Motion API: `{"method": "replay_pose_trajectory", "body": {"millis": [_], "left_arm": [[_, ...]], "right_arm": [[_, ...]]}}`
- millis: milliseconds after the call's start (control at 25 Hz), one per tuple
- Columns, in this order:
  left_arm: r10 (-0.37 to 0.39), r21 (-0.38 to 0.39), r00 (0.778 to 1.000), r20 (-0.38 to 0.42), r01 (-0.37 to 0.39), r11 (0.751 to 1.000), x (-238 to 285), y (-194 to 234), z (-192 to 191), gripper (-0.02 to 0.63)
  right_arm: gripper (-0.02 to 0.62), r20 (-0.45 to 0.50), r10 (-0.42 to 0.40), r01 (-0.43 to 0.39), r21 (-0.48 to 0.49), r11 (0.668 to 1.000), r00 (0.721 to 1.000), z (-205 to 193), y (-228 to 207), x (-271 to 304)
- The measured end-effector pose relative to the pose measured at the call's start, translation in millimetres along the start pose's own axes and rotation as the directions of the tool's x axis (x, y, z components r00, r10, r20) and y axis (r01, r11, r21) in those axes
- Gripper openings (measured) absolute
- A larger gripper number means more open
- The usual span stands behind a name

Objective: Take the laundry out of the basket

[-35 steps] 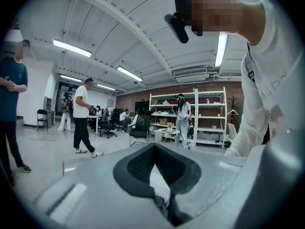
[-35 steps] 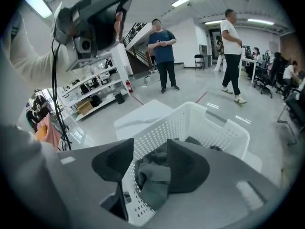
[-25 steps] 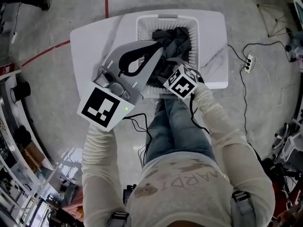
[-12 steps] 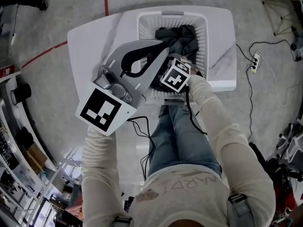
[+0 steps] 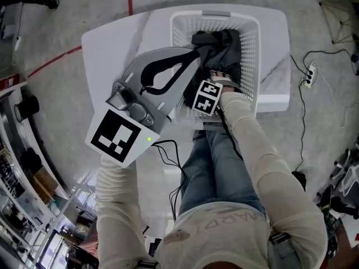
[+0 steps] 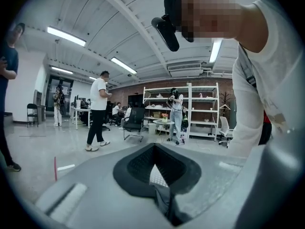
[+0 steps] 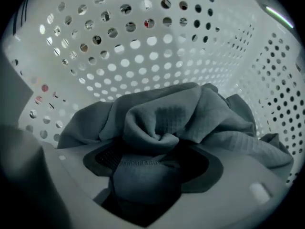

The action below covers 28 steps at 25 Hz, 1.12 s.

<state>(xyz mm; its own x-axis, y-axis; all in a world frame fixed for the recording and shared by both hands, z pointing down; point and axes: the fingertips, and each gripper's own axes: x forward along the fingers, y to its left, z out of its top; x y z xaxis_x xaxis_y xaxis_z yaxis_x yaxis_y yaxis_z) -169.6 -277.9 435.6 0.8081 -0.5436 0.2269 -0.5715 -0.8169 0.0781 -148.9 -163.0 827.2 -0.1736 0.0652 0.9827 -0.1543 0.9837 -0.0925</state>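
L hand-held gripper shut; R hand-held gripper down, jaws just opened over laundry.

We see a white table with grey veins standing on a polished grey floor. Red tape lines cross the floor left of the table. Right of the table lies a power strip with its cables. Well away from the table, white shelves stand before a wall that seems to be brick, under long ceiling lamps.

light: overhead ceiling strips | edges: fisheye-warped, dark | basket interior: dim
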Motion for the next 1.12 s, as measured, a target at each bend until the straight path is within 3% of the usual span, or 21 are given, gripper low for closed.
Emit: {"method": "replay_pose_trajectory", "body": {"millis": [320,520,680,840,1120], "left_arm": [[0.088,-0.021,0.996,-0.019,-0.089,0.996,-29.3,32.1,-25.4,0.0],[0.108,-0.033,0.994,-0.018,-0.109,0.994,-37.9,38.6,-38.4,0.0],[0.115,-0.038,0.993,-0.018,-0.116,0.993,-46.8,36.7,-40.6,0.0],[0.114,-0.031,0.993,-0.01,-0.114,0.993,-55.8,29.0,-33.1,0.0],[0.132,-0.024,0.991,0.03,-0.131,0.991,-64.1,17.6,-8.1,0.0]], "right_arm": [[0.321,-0.034,-0.098,0.093,-0.115,0.989,0.995,-0.2,-5.7,13.0],[0.164,-0.024,-0.149,0.146,-0.108,0.983,0.989,0.2,-16.2,17.5],[0.137,0.008,-0.129,0.13,-0.049,0.99,0.992,1.8,-17.8,11.8],[0.13,0.097,-0.106,0.1,0.067,0.993,0.99,9.8,-20.3,-19.6],[0.127,0.297,-0.152,0.089,0.216,0.972,0.942,26.6,-27.2,-107.0]]}}
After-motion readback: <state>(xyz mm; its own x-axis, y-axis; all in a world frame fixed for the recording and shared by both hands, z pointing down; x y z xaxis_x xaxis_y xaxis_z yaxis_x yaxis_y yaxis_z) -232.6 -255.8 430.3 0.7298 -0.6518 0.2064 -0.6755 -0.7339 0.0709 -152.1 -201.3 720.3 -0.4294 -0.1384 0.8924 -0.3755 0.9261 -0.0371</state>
